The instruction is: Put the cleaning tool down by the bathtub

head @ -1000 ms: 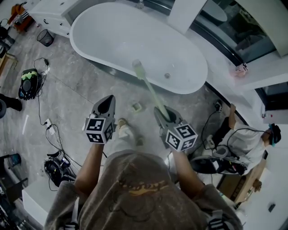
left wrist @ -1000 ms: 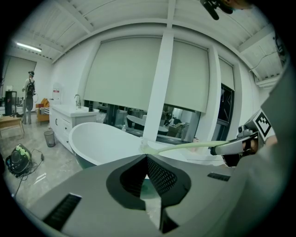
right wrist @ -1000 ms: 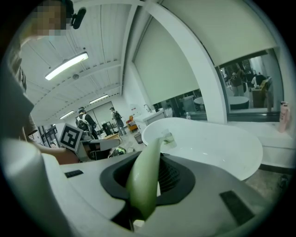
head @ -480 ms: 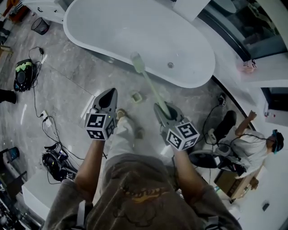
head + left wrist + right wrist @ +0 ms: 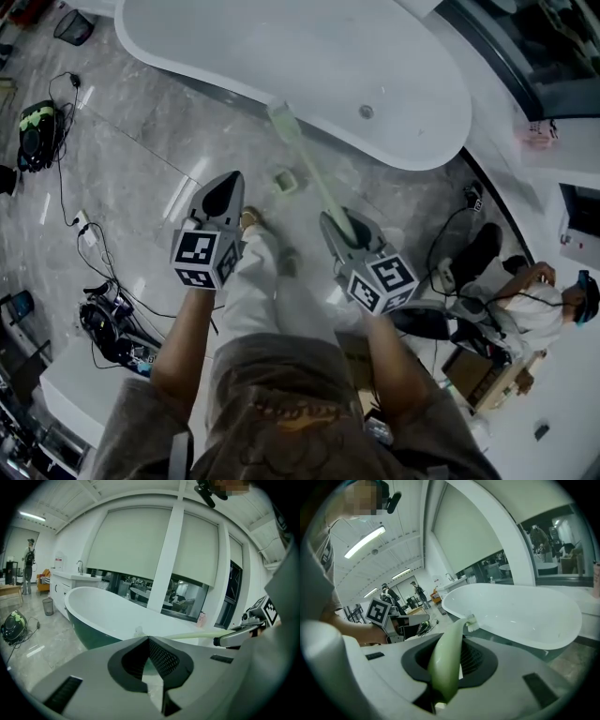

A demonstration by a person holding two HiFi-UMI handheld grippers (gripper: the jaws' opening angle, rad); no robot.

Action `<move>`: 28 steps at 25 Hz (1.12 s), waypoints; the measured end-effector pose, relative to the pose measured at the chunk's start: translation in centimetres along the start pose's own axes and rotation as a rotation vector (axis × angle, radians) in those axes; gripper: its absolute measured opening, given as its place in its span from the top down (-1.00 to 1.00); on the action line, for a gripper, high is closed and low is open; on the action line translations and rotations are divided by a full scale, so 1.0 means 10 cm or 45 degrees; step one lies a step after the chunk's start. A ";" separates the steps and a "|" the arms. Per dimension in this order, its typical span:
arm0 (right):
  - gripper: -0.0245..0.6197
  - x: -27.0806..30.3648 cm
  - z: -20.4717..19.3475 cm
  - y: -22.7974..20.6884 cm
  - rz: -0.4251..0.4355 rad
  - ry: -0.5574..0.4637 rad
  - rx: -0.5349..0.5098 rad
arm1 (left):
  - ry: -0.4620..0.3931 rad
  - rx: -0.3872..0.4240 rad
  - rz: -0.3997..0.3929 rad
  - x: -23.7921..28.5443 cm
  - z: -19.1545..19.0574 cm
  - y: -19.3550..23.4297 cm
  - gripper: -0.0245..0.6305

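Left gripper: jaws together, empty, short of the bathtub. Right gripper is clamped on the end of the cleaning tool, whose brush head hangs just outside the bathtub wall.

Risks: you hold it by 1 end, so it can swing and knock the bathtub. Let go too high and it clatters onto the small pale item beside the bathtub.

Versus 1 s ago: both grippers are lower, the brush head is off the bathtub rim, and the grip is the same.
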State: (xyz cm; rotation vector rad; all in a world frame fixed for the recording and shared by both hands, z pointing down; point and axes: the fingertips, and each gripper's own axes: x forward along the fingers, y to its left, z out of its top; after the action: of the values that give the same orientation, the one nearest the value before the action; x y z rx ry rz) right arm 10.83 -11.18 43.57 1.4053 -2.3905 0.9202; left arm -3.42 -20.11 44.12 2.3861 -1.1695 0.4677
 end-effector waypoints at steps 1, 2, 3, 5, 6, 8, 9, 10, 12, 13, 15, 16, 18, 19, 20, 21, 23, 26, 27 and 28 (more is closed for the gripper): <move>0.66 0.04 -0.06 -0.02 0.004 0.007 -0.001 | 0.004 -0.003 -0.002 0.04 -0.06 0.01 0.93; 0.66 0.09 -0.12 -0.05 0.008 0.015 -0.003 | 0.009 -0.006 -0.005 0.07 -0.13 0.02 0.93; 0.66 0.13 -0.18 -0.07 0.011 0.022 -0.003 | 0.010 -0.007 -0.006 0.11 -0.18 0.03 0.93; 0.66 0.22 -0.29 -0.13 0.015 0.034 0.000 | 0.001 -0.007 -0.007 0.18 -0.27 0.05 0.93; 0.66 0.27 -0.35 -0.17 0.017 0.041 0.001 | -0.004 -0.008 -0.006 0.22 -0.32 0.06 0.93; 0.66 0.36 -0.47 -0.25 0.022 0.054 -0.004 | -0.011 -0.013 -0.001 0.30 -0.42 0.08 0.93; 0.66 0.41 -0.52 -0.28 0.025 0.060 -0.009 | -0.010 -0.015 0.001 0.33 -0.47 0.10 0.93; 0.66 0.45 -0.57 -0.30 0.031 0.065 -0.016 | -0.005 -0.017 0.002 0.35 -0.53 0.11 0.93; 0.66 0.55 -0.66 -0.32 0.045 0.079 -0.028 | -0.012 -0.011 0.006 0.40 -0.61 0.16 0.93; 0.66 0.60 -0.71 -0.31 0.052 0.087 -0.034 | -0.017 -0.008 0.008 0.41 -0.64 0.19 0.93; 0.66 0.69 -0.83 -0.31 0.062 0.105 -0.036 | -0.003 -0.014 0.008 0.42 -0.75 0.24 0.93; 0.66 0.72 -0.91 -0.31 0.066 0.114 -0.028 | 0.010 -0.022 0.007 0.43 -0.81 0.26 0.93; 0.66 0.78 -1.07 -0.35 0.068 0.134 -0.007 | 0.018 -0.037 0.010 0.44 -0.91 0.28 0.93; 0.66 0.82 -1.16 -0.39 0.065 0.146 -0.002 | 0.013 -0.041 0.014 0.46 -0.95 0.30 0.93; 0.66 0.86 -1.24 -0.43 0.062 0.159 -0.001 | 0.011 -0.044 0.015 0.48 -0.99 0.31 0.93; 0.66 0.90 -1.32 -0.48 0.058 0.171 0.001 | 0.016 -0.046 0.014 0.50 -1.04 0.32 0.93; 0.66 0.99 -1.48 -0.57 0.049 0.196 0.010 | 0.039 -0.053 0.008 0.54 -1.16 0.34 0.93; 0.66 1.10 -1.70 -0.69 0.034 0.233 0.026 | 0.048 -0.061 0.005 0.59 -1.28 0.35 0.93; 0.66 1.13 -1.75 -0.72 0.030 0.243 0.030 | 0.050 -0.064 0.005 0.61 -1.31 0.35 0.93; 0.66 1.16 -1.81 -0.76 0.026 0.252 0.033 | 0.051 -0.067 0.004 0.62 -1.34 0.36 0.93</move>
State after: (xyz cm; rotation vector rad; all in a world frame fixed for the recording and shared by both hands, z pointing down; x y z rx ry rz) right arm 9.05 -10.95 66.26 1.2372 -2.2580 1.0462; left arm -4.09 -19.16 59.30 2.3199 -1.1544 0.4775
